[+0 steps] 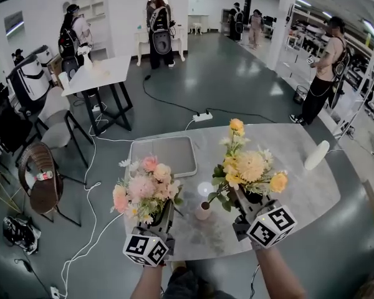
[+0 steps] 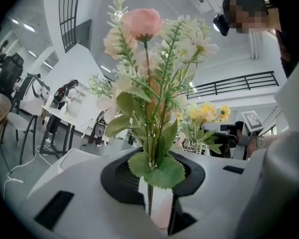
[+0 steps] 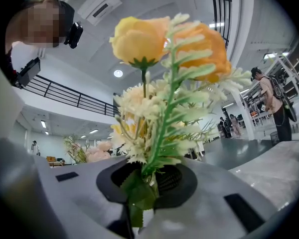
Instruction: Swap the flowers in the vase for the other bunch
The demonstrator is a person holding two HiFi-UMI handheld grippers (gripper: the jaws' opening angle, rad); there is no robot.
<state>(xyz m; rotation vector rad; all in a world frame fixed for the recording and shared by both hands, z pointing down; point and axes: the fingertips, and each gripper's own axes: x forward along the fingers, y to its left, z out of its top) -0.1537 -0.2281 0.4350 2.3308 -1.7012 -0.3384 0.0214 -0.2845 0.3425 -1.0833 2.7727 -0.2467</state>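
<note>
A marble table (image 1: 299,192) is seen from above, with its near edge lying under both grippers. A grey tray (image 1: 162,156) is set toward the far edge, and bare marble is left to its right. A small pink vase (image 1: 203,212) is stood between the grippers. The left gripper (image 1: 166,209) is clamped narrowly on the stems of the pink bunch (image 1: 144,189). The right gripper (image 1: 245,199) is clamped likewise on the yellow bunch (image 1: 249,167). Both bunches are held upright.

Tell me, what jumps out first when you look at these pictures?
Two flower bunches jump out, held upright at the marble table. The left gripper grips the pink bunch, the right gripper the yellow bunch. A small vase stands on the table between them.
</note>
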